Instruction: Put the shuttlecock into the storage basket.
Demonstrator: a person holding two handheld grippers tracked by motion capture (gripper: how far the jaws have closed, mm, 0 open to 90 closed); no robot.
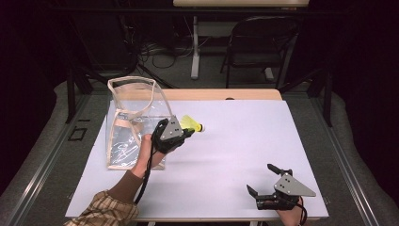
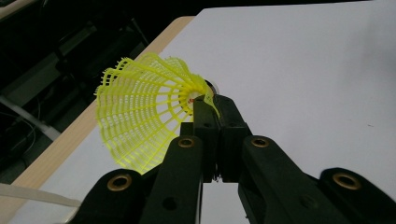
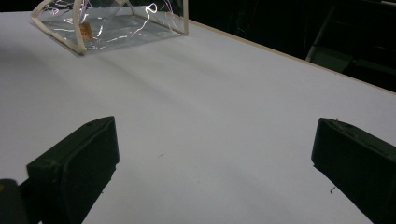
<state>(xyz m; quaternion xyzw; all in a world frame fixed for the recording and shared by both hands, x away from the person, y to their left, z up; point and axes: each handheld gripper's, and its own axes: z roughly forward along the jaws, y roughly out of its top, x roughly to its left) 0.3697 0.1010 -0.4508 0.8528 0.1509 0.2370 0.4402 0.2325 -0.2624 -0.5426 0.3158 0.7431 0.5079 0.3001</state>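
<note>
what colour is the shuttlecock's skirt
Bright yellow mesh; the shuttlecock shows best in the left gripper view.

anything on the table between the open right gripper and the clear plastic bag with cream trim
Nothing. In the right gripper view, bare white table runs from the right gripper, jaws wide apart, to the clear plastic bag with cream trim. The high view agrees.

Your right gripper has bare white table ahead and to both sides. On the left, the clear bag stands upright just beside your left gripper, blocking that side.
</note>
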